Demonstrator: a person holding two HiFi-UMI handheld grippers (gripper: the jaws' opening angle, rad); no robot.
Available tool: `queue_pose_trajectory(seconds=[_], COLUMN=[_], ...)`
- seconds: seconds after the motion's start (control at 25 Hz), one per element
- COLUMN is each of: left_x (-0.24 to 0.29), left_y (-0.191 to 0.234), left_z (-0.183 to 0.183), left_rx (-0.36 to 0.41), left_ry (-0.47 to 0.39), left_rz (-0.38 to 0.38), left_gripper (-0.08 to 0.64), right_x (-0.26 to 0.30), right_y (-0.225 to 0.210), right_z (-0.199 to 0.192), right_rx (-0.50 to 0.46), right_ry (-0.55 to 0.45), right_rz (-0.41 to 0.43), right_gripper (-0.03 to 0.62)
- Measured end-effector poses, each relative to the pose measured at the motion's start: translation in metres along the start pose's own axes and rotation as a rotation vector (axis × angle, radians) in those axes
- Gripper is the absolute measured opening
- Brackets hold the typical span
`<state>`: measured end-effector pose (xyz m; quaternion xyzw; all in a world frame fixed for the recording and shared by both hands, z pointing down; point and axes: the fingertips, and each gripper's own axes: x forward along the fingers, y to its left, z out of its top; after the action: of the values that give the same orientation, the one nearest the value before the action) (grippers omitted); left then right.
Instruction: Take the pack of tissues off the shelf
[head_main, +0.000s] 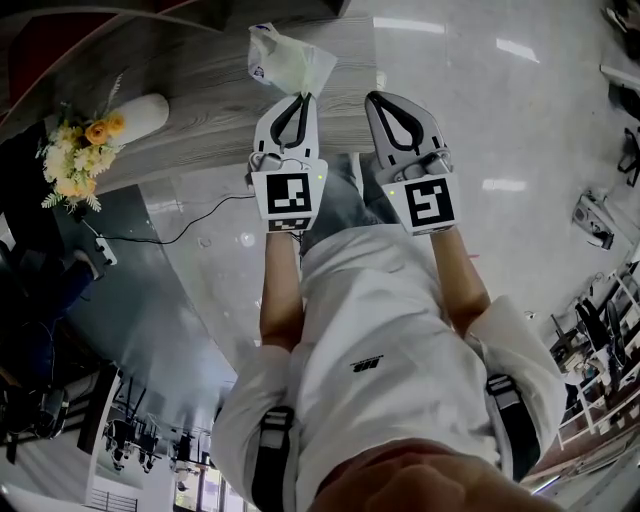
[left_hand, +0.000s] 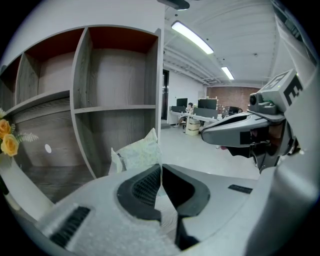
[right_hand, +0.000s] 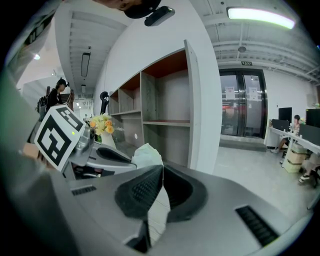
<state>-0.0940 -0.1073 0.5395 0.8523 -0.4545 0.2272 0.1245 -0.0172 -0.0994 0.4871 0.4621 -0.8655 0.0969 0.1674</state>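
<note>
Between the closed jaws of the left gripper (left_hand: 161, 166) sits one edge of the pack of tissues (left_hand: 139, 152), pinched and held just in front of a lower compartment of the shelf (left_hand: 116, 107). Just beside it, the right gripper (right_hand: 162, 168) has its jaws pressed together on nothing. Yellow flowers (head_main: 82, 150) stand farther left.

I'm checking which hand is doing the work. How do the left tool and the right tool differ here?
The left tool is shut on an edge of the pack of tissues; the right tool is shut on nothing. The left tool's tip lies over the grey wooden shelf board; the right tool's tip is at that board's end, beside the glossy floor. Both point the same way, side by side, jaws together.
</note>
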Motion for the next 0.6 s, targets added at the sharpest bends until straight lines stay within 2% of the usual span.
queue_pose_trajectory(seconds=[0.6], left_x=[0.031], left_y=[-0.004], left_z=[-0.030], left_rx=[-0.022], left_ry=[0.063], left_rz=[-0.014], left_gripper=[0.032], right_x=[0.013], right_y=[-0.013], right_z=[-0.027], right_rx=[0.019], right_ry=[0.054], right_rz=[0.010], right_gripper=[0.026])
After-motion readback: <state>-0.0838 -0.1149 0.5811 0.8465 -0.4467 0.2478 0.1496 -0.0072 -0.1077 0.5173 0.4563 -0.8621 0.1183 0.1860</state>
